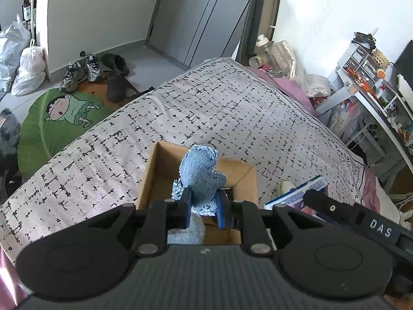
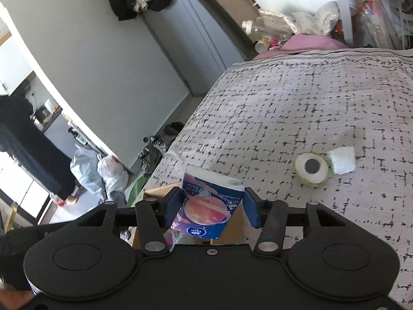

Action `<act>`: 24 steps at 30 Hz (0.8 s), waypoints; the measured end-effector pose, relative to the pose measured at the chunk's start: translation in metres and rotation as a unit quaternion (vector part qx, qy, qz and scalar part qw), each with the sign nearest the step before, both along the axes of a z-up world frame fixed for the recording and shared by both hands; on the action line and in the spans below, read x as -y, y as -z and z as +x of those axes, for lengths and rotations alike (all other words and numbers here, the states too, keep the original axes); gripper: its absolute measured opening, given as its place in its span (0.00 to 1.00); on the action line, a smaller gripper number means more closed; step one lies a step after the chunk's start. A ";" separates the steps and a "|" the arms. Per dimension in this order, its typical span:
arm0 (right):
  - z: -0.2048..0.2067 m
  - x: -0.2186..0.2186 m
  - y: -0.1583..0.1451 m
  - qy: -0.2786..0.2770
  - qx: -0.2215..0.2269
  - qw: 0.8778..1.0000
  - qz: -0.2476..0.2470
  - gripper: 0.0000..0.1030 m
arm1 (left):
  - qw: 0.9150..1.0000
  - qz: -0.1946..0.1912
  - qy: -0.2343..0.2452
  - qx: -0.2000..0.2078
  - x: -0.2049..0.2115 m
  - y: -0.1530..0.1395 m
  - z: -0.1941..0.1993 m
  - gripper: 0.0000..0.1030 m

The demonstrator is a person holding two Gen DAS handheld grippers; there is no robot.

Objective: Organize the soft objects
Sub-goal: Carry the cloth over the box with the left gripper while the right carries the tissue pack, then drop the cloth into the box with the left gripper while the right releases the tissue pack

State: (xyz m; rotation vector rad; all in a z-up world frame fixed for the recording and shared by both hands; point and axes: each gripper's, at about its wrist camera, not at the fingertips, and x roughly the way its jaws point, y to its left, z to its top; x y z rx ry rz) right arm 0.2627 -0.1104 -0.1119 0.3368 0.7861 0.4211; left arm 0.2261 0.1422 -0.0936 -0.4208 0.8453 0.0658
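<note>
Both hand-held grippers loaded over the cardboard box

Now the left hand-held gripper point(image 1: 204, 208) is clamped narrowly on a blue denim cloth piece point(image 1: 201, 174), a soft, woven, lobed shape with frayed pale edges that stands up from between the blue pads point(image 1: 186, 208). It hangs above the open cardboard box point(image 1: 152, 175), a plain brown carton with stiff flat walls resting on the bed point(image 1: 232, 108). Inside the box, below the gripper, something crinkly and clear like plastic wrap shows, though what it is cannot be told.

The right hand-held gripper point(image 2: 210, 208) holds a tissue pack point(image 2: 210, 206) at a moderate width: a soft rectangular packet in glossy blue film printed with a pink planet, its white end turned up. It sits tilted between the pads, just over the near edge of the box point(image 2: 157, 190).

On the bed's quilted cover, pale with black broken grid marks, lie a toilet paper roll point(image 2: 312, 169) in green-edged wrap, round with a dark core, and touching it a small white folded tissue point(image 2: 342, 160). Both are well apart from the box.

Beyond the bed, shoes point(image 1: 85, 71) and a green leaf-shaped mat point(image 1: 51, 121) lie on the floor, with white plastic bags point(image 1: 28, 69) by the wall.
</note>
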 end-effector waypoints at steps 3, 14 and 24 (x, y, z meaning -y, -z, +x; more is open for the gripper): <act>0.000 -0.010 0.002 -0.013 -0.006 1.000 -0.007 0.50 | 1.000 -0.005 -0.001 -0.003 -0.005 0.004 0.003 0.18; 0.006 -0.025 0.011 -0.033 -0.047 0.998 -0.025 0.59 | 1.000 -0.018 0.004 -0.016 -0.011 0.018 0.015 0.18; 0.009 -0.013 0.012 -0.005 -0.056 0.998 -0.024 0.61 | 0.999 -0.020 0.011 -0.026 -0.004 0.026 0.028 0.19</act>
